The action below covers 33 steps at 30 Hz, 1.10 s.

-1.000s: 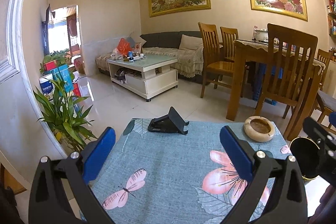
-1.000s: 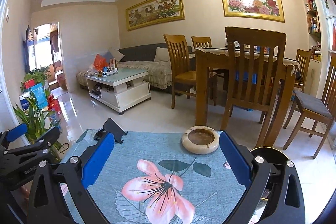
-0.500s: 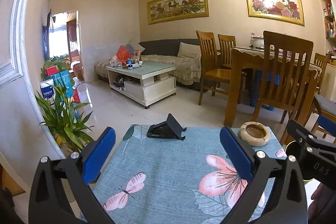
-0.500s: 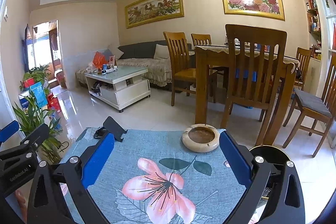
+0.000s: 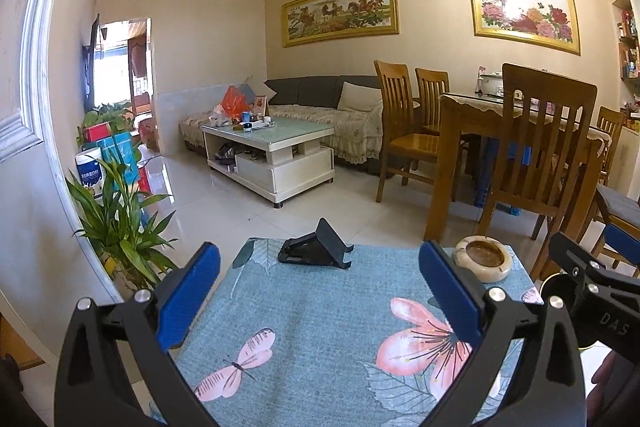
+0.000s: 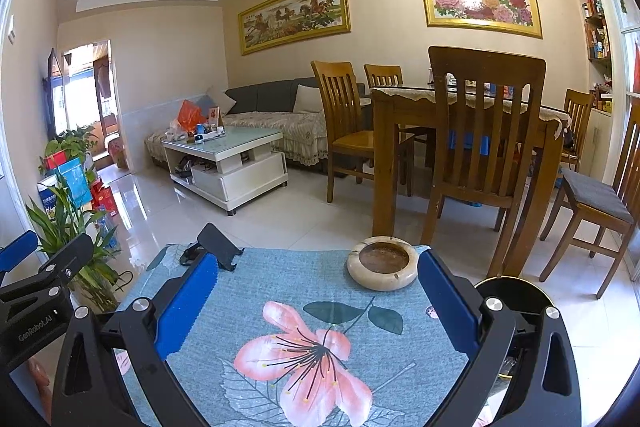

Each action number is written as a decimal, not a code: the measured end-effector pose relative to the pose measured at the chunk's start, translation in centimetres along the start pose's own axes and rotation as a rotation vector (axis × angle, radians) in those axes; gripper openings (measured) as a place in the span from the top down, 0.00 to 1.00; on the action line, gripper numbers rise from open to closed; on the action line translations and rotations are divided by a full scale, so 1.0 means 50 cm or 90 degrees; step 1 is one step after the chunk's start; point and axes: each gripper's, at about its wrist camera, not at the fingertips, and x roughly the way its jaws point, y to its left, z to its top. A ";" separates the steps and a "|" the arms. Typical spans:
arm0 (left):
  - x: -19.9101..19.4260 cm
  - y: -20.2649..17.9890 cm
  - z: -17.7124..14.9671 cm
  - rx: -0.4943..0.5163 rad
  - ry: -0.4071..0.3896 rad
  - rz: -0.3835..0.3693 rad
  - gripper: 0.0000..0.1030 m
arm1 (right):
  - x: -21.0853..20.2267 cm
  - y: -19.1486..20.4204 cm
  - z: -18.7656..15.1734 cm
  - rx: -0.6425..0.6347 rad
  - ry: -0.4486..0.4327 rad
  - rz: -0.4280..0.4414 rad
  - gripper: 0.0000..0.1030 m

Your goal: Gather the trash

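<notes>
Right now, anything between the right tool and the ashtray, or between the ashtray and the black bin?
Nothing visible. The right tool hangs open over the floral cloth, with only bare cloth up to the ashtray. The black bin stands just off the cloth's right edge. The phone stand sits far left.

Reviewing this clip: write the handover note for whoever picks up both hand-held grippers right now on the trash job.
Left hand-held gripper: open, empty, above the floral tablecloth.
Right hand-held gripper: open, empty, above the same cloth.
On the cloth: stone ashtray at the far right, black phone stand at the far edge. A round black bin sits right of the table.
Done: nothing visibly collected.
Left: no loose trash shows on the cloth; check the ashtray.
</notes>
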 end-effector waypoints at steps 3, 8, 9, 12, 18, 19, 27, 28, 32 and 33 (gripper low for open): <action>0.003 0.000 0.000 0.000 0.003 -0.002 0.03 | 0.000 0.000 0.000 -0.001 0.000 0.000 0.03; 0.009 0.003 -0.001 0.000 0.008 -0.004 0.03 | -0.001 0.000 0.001 0.000 0.000 0.000 0.03; 0.009 0.001 -0.001 0.001 0.008 -0.004 0.03 | 0.000 0.000 0.000 0.000 0.000 0.000 0.03; 0.008 0.001 -0.002 0.001 0.008 -0.005 0.03 | -0.002 0.000 0.001 0.001 0.000 0.000 0.03; 0.011 0.003 -0.001 0.004 0.009 -0.006 0.03 | 0.000 -0.001 0.001 0.000 -0.001 0.000 0.03; 0.012 0.004 -0.002 0.004 0.009 -0.006 0.03 | 0.000 -0.001 0.001 -0.001 0.000 0.000 0.03; 0.012 0.002 -0.003 0.005 0.010 -0.007 0.03 | -0.001 0.000 0.002 0.000 0.000 0.000 0.03; 0.013 0.002 -0.003 0.005 0.010 -0.007 0.03 | 0.000 0.000 0.002 0.000 0.000 0.000 0.03; 0.013 0.002 -0.003 0.005 0.010 -0.008 0.03 | -0.002 -0.001 -0.001 0.001 0.001 0.002 0.03; 0.012 0.002 -0.003 0.005 0.010 -0.007 0.03 | -0.003 -0.001 -0.001 0.001 0.001 0.002 0.03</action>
